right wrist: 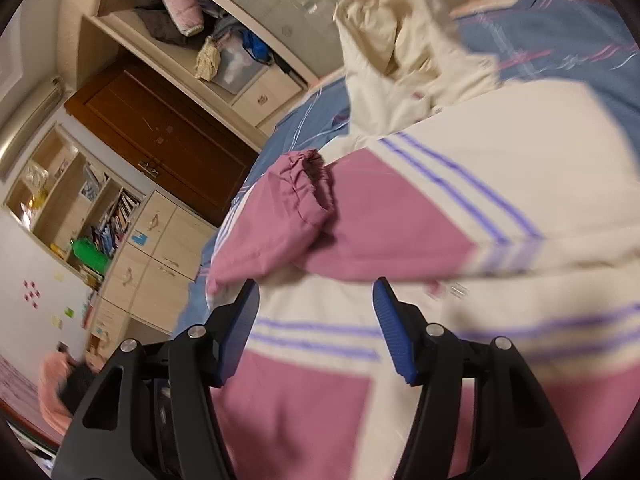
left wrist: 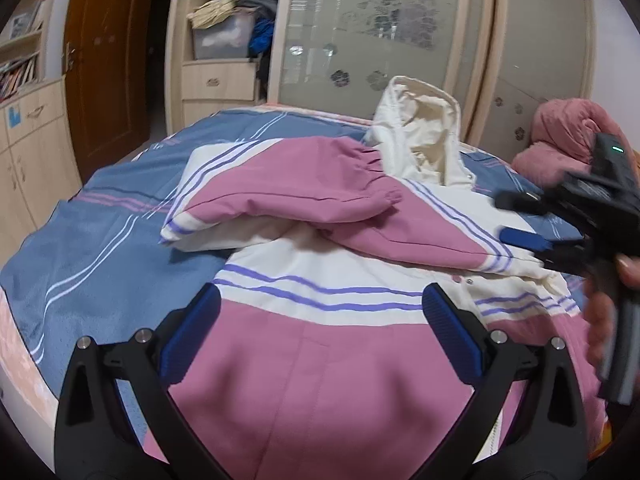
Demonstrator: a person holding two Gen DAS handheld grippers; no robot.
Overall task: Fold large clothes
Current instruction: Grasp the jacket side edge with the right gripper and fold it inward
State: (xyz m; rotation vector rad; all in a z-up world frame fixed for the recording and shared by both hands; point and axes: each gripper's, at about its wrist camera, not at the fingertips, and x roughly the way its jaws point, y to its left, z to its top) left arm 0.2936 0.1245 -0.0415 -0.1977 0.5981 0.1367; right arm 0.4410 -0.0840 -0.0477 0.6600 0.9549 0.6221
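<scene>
A pink and cream jacket [left wrist: 320,320] with purple stripes lies spread on the bed, its cream hood [left wrist: 420,136] standing up at the far side. One pink sleeve [left wrist: 304,192] is folded across the chest, cuff toward the hood. My left gripper [left wrist: 320,312] is open and empty just above the jacket's lower body. My right gripper [left wrist: 516,220] shows at the right edge of the left wrist view, near the jacket's right shoulder. In the right wrist view the right gripper [right wrist: 316,312] is open and empty above the jacket [right wrist: 400,220], with the sleeve cuff [right wrist: 308,188] ahead.
The bed has a blue striped cover [left wrist: 92,240]. A pink bundle of clothing [left wrist: 560,140] lies at the bed's far right. A wardrobe with glass doors [left wrist: 380,32], open shelves of clothes [left wrist: 232,20] and a brown door [left wrist: 108,60] stand behind the bed.
</scene>
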